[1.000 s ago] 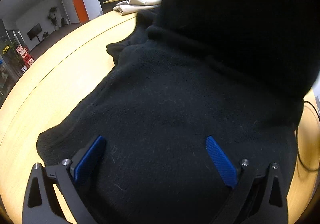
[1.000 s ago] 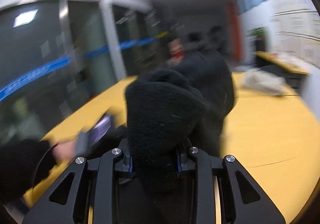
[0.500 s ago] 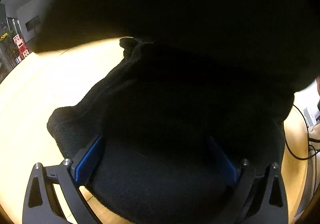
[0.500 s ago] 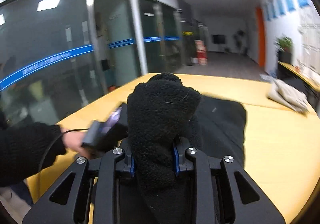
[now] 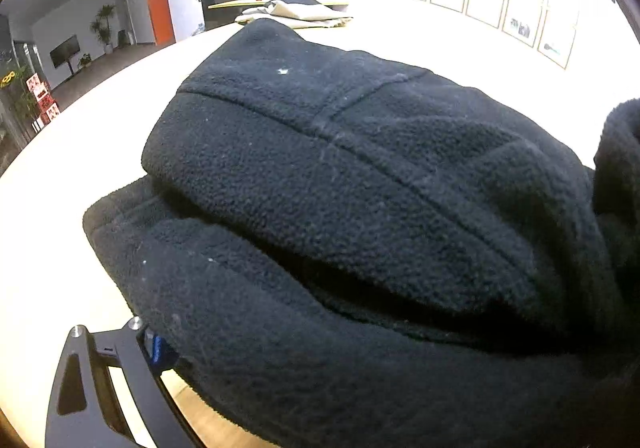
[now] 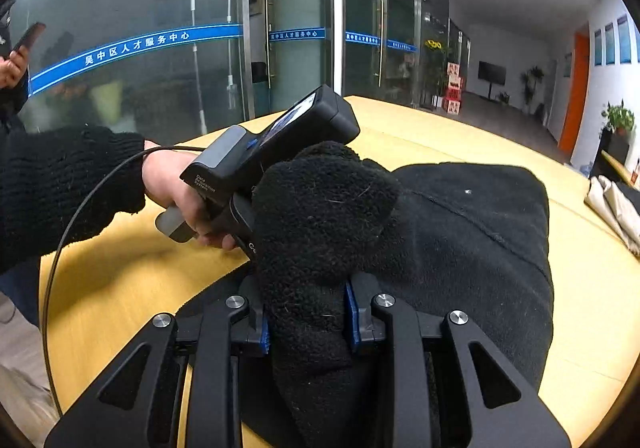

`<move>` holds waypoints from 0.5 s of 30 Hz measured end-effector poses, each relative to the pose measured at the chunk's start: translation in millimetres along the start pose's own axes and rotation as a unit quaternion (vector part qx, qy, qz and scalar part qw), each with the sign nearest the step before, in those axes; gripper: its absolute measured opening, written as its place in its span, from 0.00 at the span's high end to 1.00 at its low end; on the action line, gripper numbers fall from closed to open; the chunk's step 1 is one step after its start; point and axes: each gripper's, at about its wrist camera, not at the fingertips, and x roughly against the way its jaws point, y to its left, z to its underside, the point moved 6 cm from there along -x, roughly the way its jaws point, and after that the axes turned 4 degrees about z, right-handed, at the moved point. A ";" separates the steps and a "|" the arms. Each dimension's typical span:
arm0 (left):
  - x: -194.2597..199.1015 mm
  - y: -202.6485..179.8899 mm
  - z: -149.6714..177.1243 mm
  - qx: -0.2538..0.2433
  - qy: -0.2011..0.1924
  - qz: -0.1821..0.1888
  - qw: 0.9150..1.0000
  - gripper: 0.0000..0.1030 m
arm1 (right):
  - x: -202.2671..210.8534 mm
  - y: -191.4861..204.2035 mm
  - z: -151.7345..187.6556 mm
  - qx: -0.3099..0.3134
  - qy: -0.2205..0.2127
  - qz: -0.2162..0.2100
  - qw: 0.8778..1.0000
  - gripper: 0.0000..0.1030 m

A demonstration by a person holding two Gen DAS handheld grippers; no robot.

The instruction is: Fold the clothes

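Note:
A black fleece garment [image 5: 360, 207] lies on the yellow wooden table [image 6: 592, 288], its upper layer folded over the lower one. It also shows in the right wrist view [image 6: 480, 232]. My right gripper [image 6: 306, 322] is shut on a bunched edge of the fleece [image 6: 320, 215] and holds it just above the table. My left gripper's left finger [image 5: 156, 348] shows at the garment's near edge; fleece covers the right finger. In the right wrist view the left hand-held gripper [image 6: 272, 143] sits at the garment's left side.
A folded beige garment [image 5: 296, 13] lies at the table's far end, also at the right edge of the right wrist view [image 6: 612, 203]. A black cable [image 6: 80, 215] loops over the table's left edge. Glass office walls stand behind.
The right gripper swung the held fleece over and down, laying the upper layer onto the lower one. The fleece now covers most of the left wrist view and hides its right finger.

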 end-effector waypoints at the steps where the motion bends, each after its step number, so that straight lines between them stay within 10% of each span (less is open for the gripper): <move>1: 0.1 0.7 0.6 0.008 -0.003 0.002 1.000 0.01 | 0.7 0.4 0.2 0.002 -0.004 0.000 1.000 0.76; 15: 21.1 -9.7 10.5 -0.021 0.012 -0.015 1.000 0.08 | -21.2 26.9 -5.3 0.025 -0.012 -0.024 0.999 0.75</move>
